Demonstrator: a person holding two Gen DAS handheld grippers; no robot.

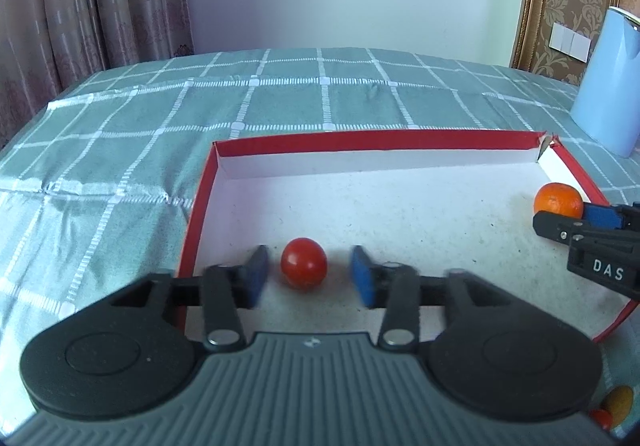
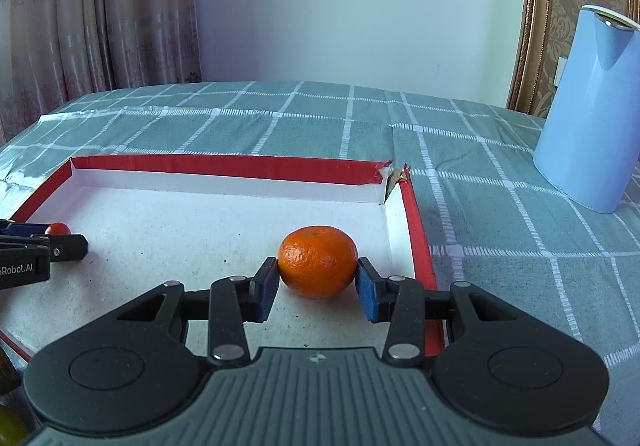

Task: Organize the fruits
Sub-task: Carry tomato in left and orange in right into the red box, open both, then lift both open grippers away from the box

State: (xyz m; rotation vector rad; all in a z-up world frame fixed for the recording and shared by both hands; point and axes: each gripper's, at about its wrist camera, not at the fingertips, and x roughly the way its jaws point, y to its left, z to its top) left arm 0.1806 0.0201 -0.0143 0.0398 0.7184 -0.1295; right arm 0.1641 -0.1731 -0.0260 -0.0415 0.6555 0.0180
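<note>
A small red tomato (image 1: 303, 262) rests on the white floor of a red-rimmed box (image 1: 372, 138). My left gripper (image 1: 310, 276) is open, its blue pads either side of the tomato with gaps on both sides. An orange mandarin (image 2: 318, 260) sits near the box's right wall (image 2: 418, 230). My right gripper (image 2: 318, 288) has its pads touching both sides of the mandarin, which rests on the box floor. The mandarin (image 1: 559, 200) and right gripper (image 1: 576, 220) show at the right of the left wrist view. The tomato (image 2: 58, 228) and the left gripper's fingers (image 2: 64, 244) show at the left of the right wrist view.
The box lies on a green checked tablecloth (image 1: 280, 98). A light blue jug (image 2: 588, 110) stands on the cloth to the right of the box, also in the left wrist view (image 1: 608, 82). More fruit shows at the lower right corner (image 1: 618, 402). Curtains (image 1: 80, 6) hang at the left.
</note>
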